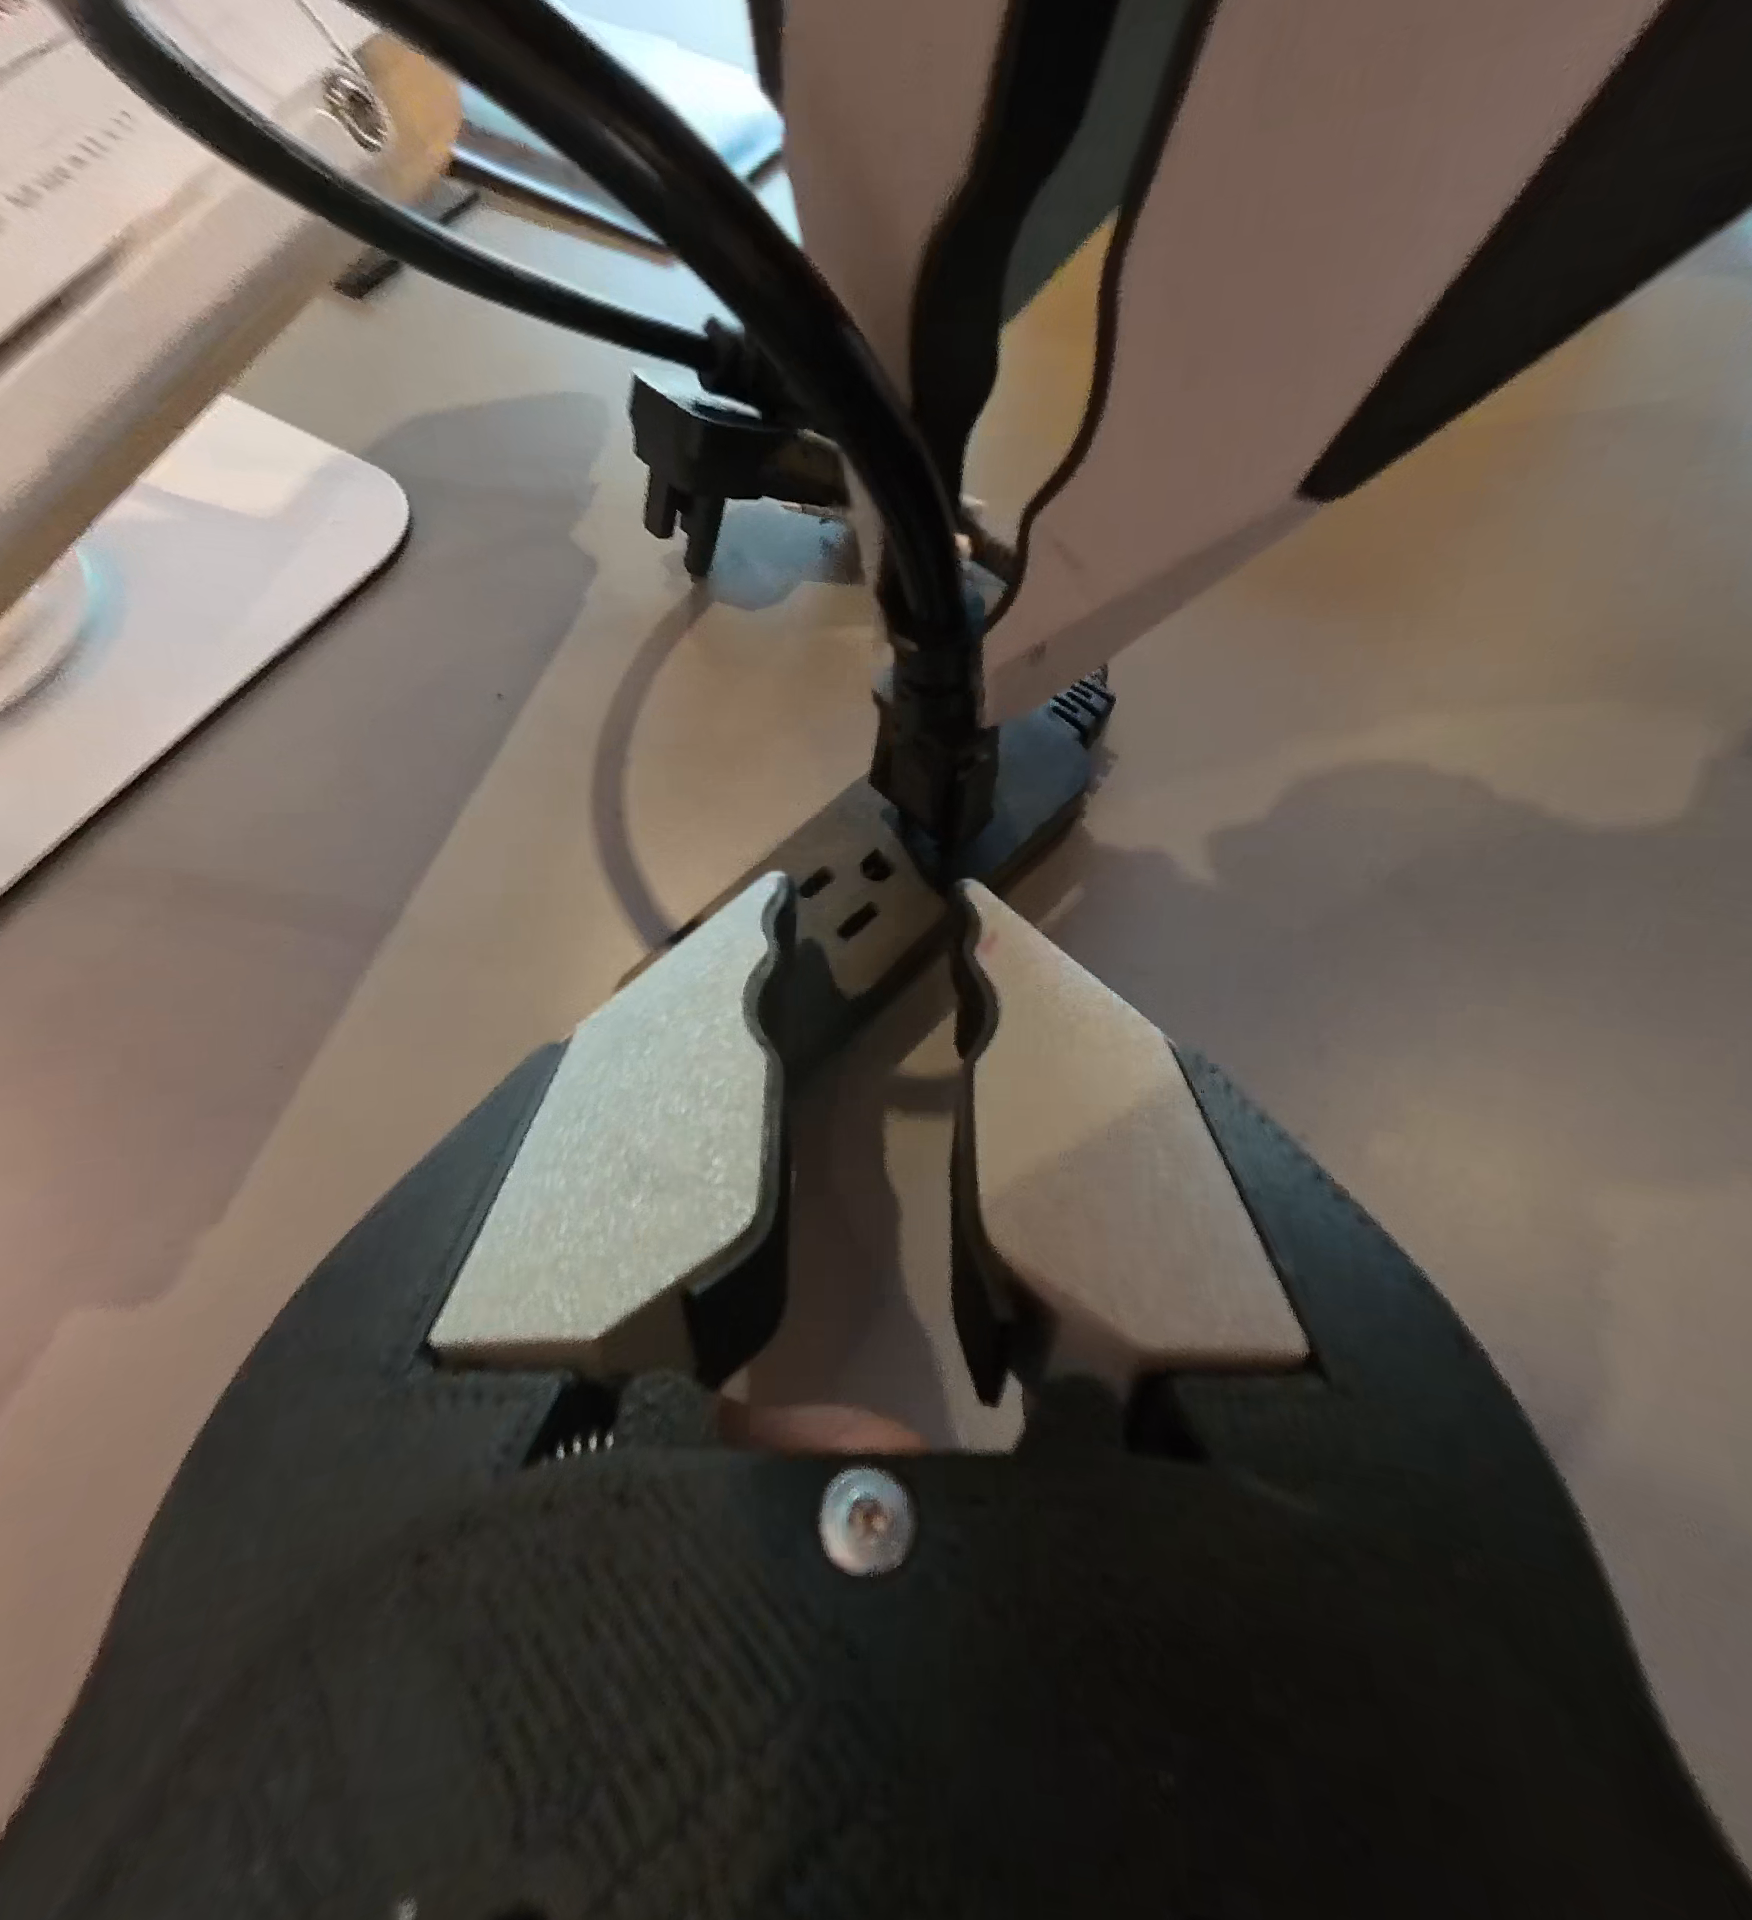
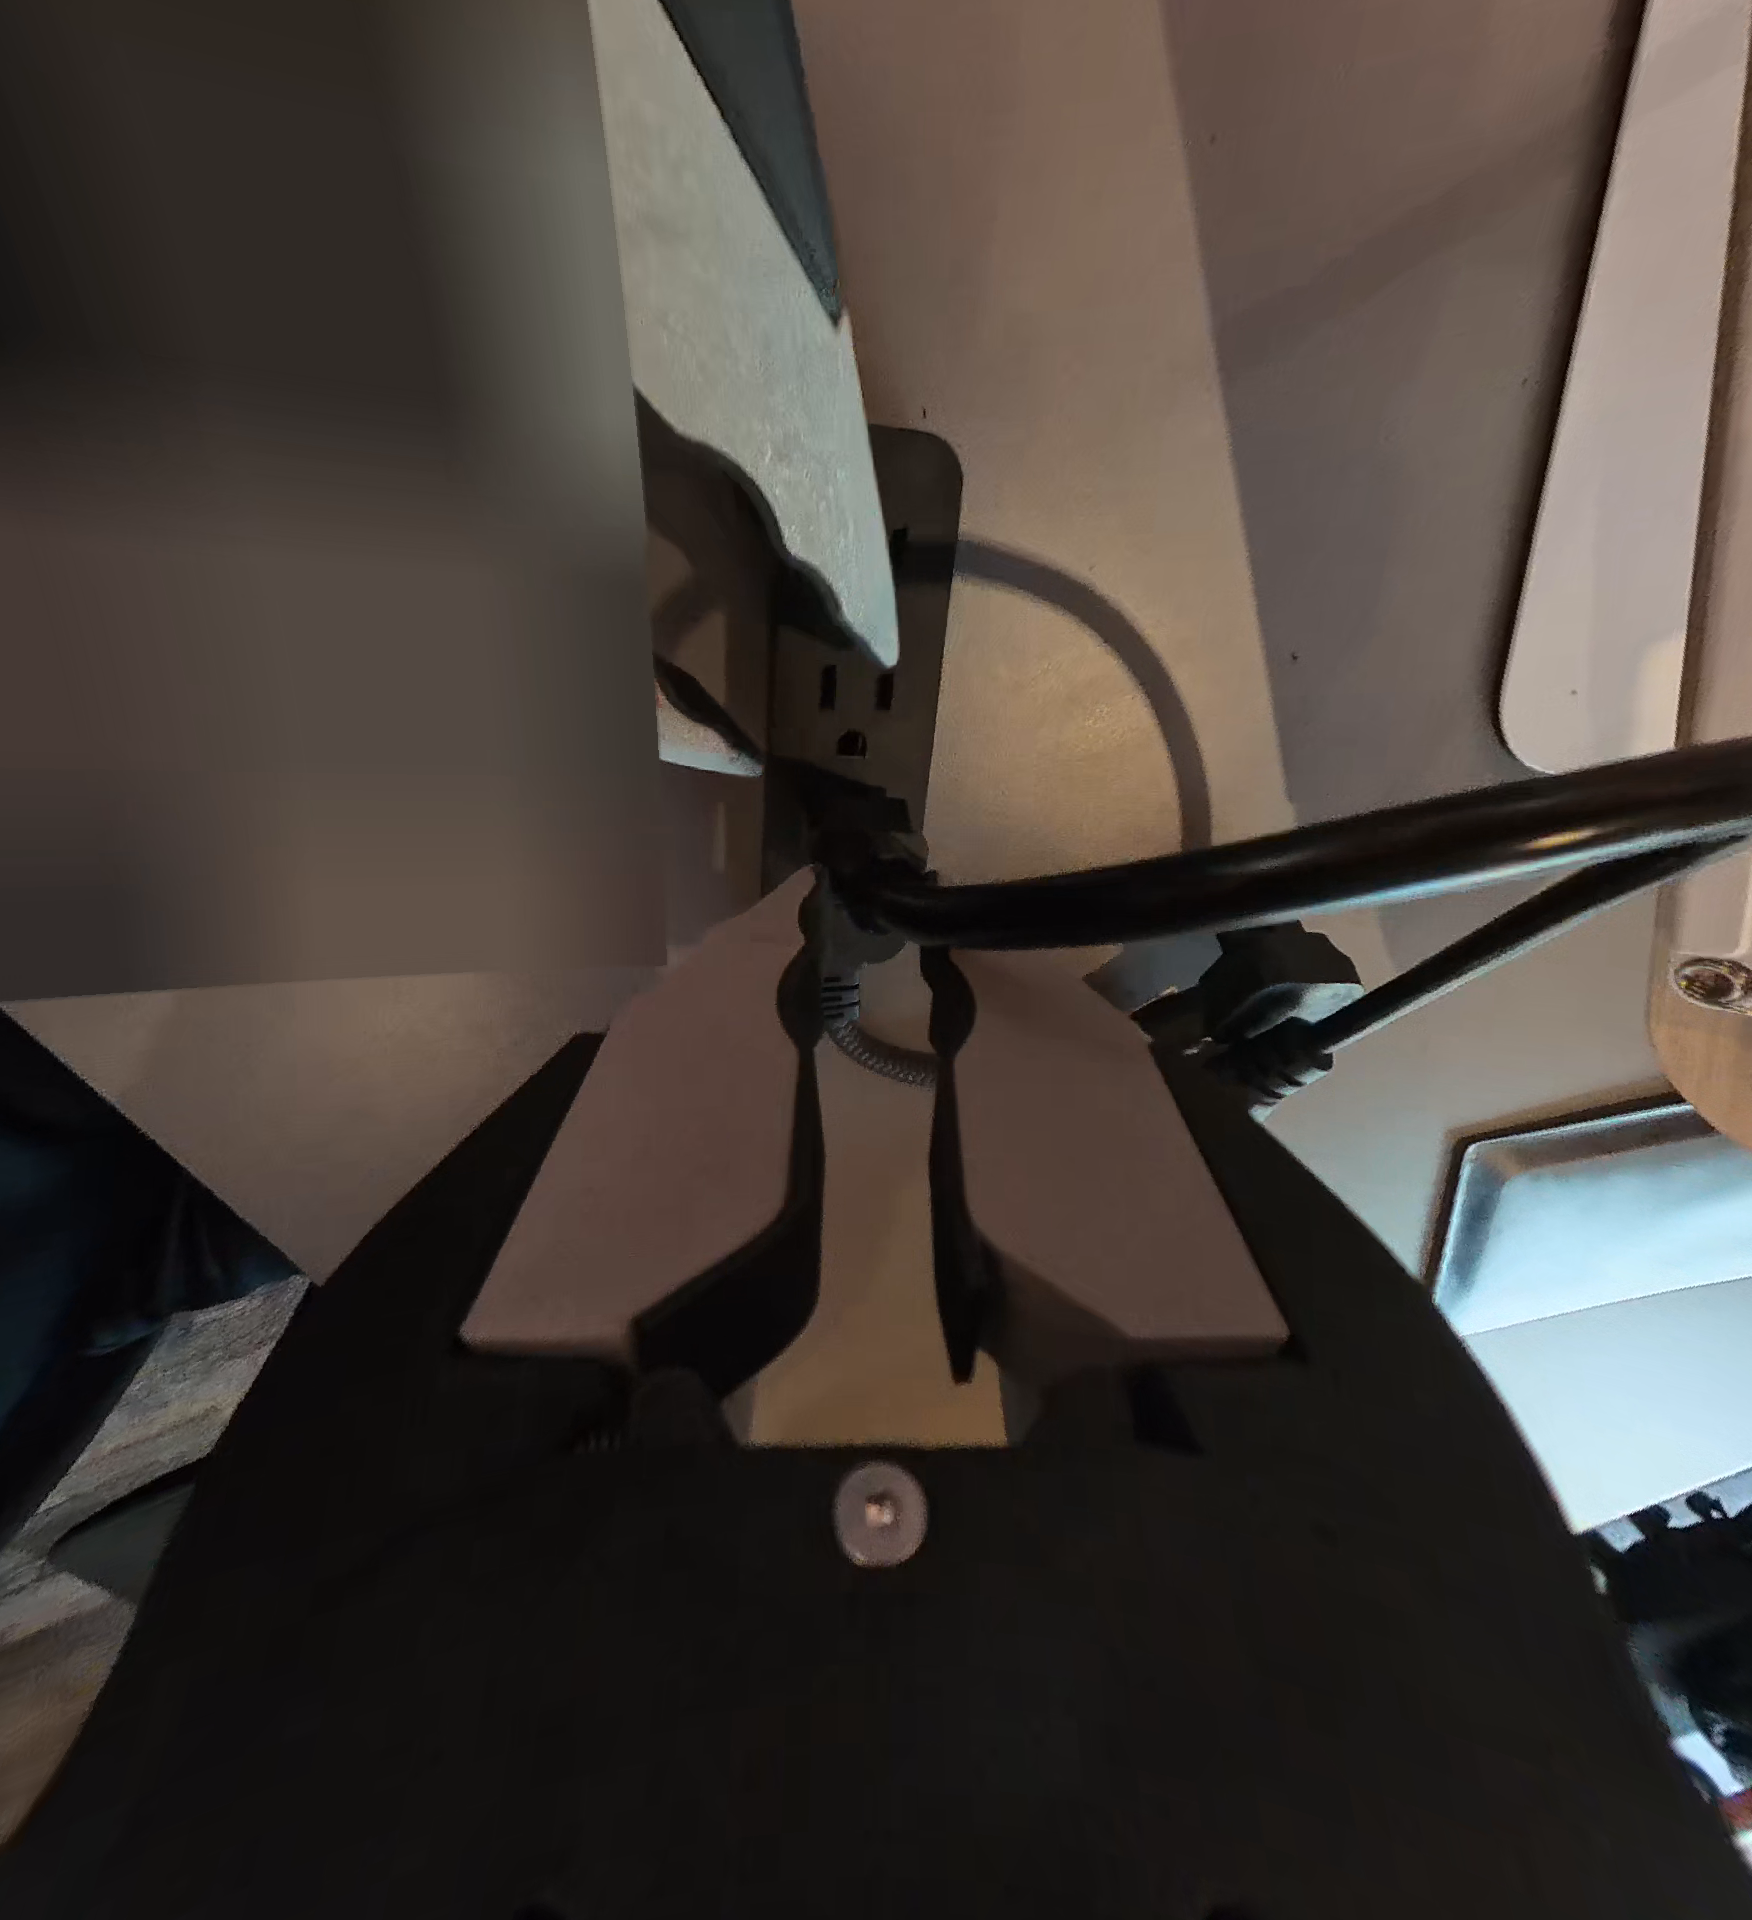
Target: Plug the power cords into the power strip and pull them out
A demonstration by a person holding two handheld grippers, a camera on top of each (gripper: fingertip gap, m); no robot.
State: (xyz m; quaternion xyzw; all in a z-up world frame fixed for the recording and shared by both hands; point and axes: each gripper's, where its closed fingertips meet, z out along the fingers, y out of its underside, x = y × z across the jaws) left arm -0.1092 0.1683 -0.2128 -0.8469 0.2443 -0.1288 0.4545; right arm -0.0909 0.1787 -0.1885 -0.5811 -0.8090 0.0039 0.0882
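A dark power strip lies on the tan table, and it also shows in the right wrist view. My left gripper is shut on the strip's near end, with a free outlet showing between its fingertips. One of its fingers reaches in from above in the right wrist view. A black plug stands in the strip near its cable end. My right gripper is shut on this plug, and its thick cord bends off to the right. A second black plug lies loose on the table.
The strip's grey cable loops on the table. A white rounded stand base and a pale box sit at the left. A metal tray and a white board lie to the right. My left and right fingertips are right by each other. The white rounded stand base sits 20 cm or so from the ends of my left fingers.
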